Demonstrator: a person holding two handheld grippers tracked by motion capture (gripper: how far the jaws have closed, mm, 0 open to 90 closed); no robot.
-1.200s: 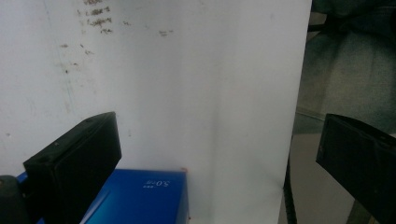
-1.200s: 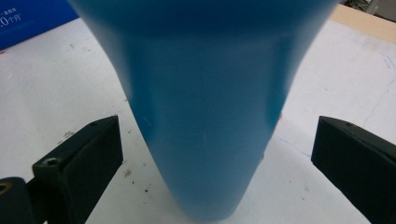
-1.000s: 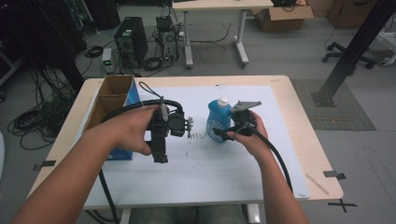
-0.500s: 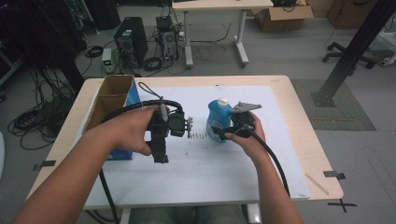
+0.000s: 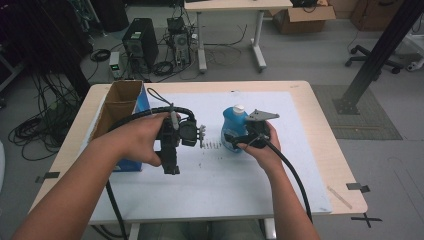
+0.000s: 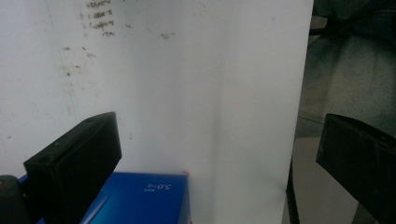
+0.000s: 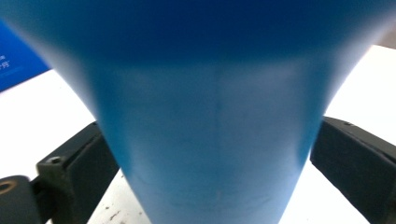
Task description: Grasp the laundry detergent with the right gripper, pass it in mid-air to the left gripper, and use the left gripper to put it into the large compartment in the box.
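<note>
Nearest the person, the left tongs (image 5: 170, 167) hung above the white sheet-covered surface (image 5: 225, 185) at about eight o'clock from its middle, pointing down and back toward the person, jaws spread wide with nothing between them. Just past centre, toward one o'clock, the right tongs (image 5: 231, 137) were clamped on the lower body of the upright blue plastic bottle with a white cap (image 5: 233, 127), a jaw against each side. Farther off, at ten o'clock, stood the open brown cardboard box with blue sides (image 5: 120, 107).
</note>
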